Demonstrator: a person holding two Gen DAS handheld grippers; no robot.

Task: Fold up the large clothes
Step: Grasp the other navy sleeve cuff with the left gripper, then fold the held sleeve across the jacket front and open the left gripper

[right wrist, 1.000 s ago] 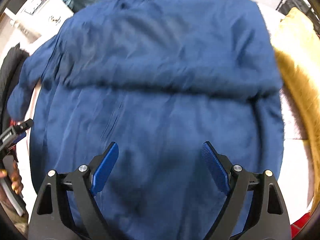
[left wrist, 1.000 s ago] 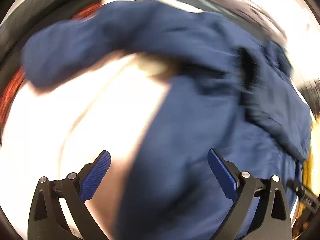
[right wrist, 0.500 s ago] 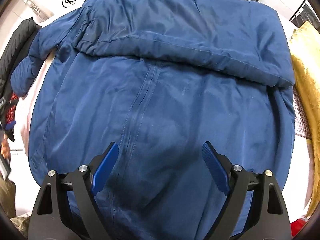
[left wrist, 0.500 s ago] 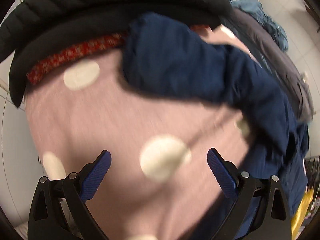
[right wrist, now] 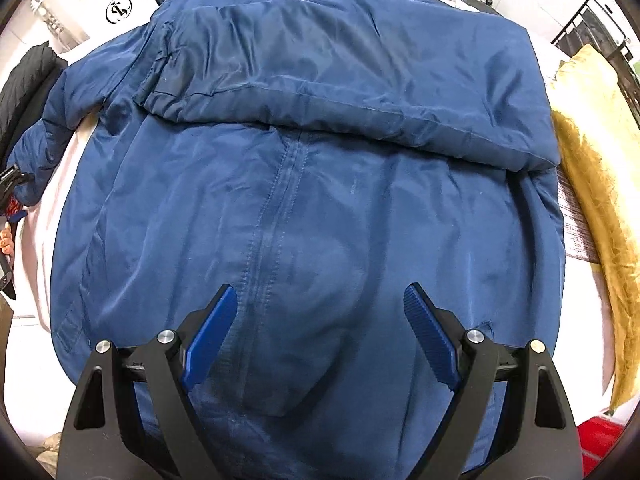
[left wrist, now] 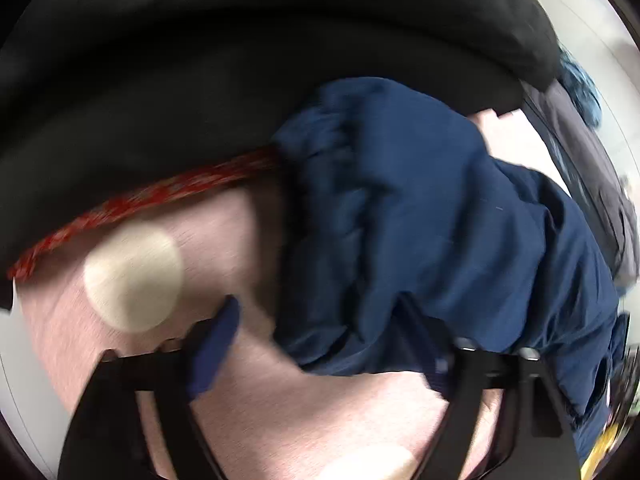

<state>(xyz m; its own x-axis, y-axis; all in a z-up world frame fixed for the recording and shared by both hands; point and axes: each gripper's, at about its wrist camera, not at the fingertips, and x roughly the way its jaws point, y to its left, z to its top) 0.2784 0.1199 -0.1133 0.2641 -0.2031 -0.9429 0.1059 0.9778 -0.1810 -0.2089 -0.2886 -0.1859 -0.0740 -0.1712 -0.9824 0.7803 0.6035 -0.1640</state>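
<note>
We see the large navy-blue padded nylon jacket (right wrist: pixel 320 200) lying spread flat on the pink bedspread with cream dots (left wrist: pixel 280 420), one sleeve already folded across its chest. The other sleeve (left wrist: pixel 400 208) stretches out toward the pile of black quilted clothing (left wrist: pixel 200 60). Our left gripper (left wrist: pixel 320 340) points steeply down at that sleeve's cuff end and its jaws are closing, with the cuff's edge between them; the blurred view does not show the pads pressing on cloth yet. Our right gripper (right wrist: pixel 320 332) hovers over the jacket's lower front, jaws wide apart and holding nothing.

We judge the step in hand to be taking hold of the loose sleeve. To do it well, we should bite deep enough to catch both layers of the cuff, not just slippery shell fabric, then lift only slightly and carry the sleeve across the chest, perhaps steadying the body with the right gripper.
</note>
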